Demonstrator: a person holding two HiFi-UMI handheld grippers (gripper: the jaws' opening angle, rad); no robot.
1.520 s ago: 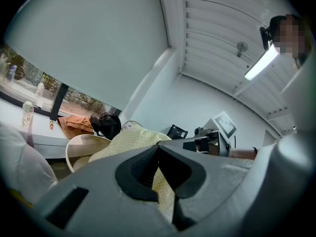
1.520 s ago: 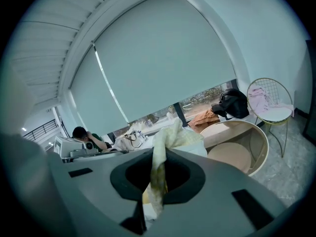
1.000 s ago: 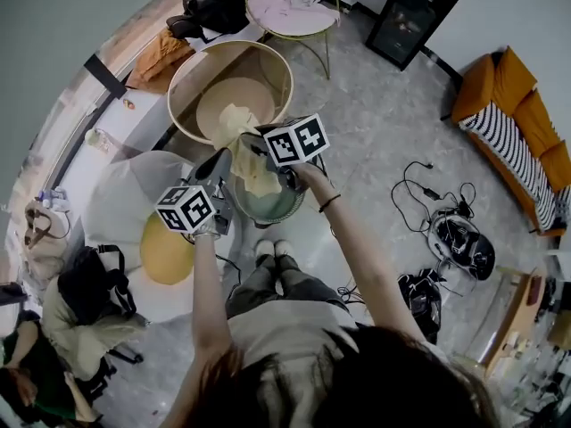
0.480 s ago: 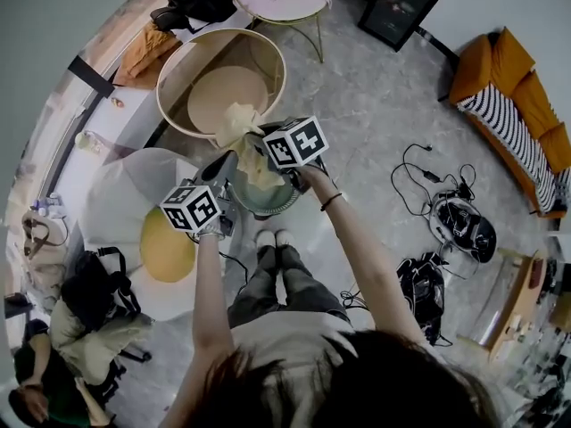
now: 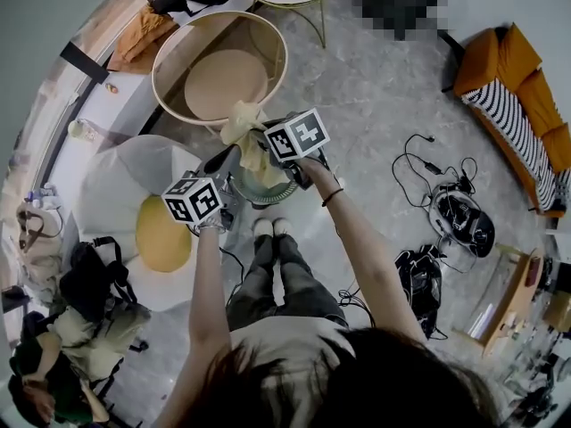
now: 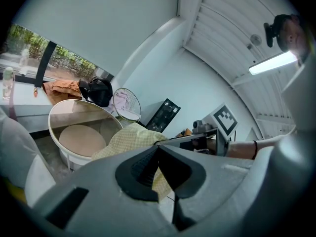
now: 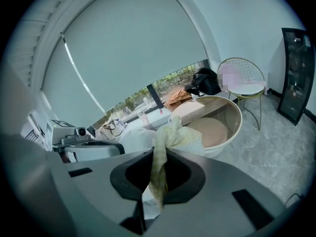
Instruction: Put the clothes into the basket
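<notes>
Between the two grippers hangs a yellow cloth (image 5: 248, 135); the left gripper (image 6: 157, 149) and the right gripper (image 7: 157, 154) are both clenched on it. Next, I think, it must go over the basket (image 5: 269, 50) ahead, then be released.

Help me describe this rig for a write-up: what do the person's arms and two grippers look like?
The left gripper and right gripper are grey shells with black jaw pads. Each carries a white cube printed with black square markers: left cube, right cube. The arms are bare; the person wears a light top and a thin dark band on the right wrist.
</notes>
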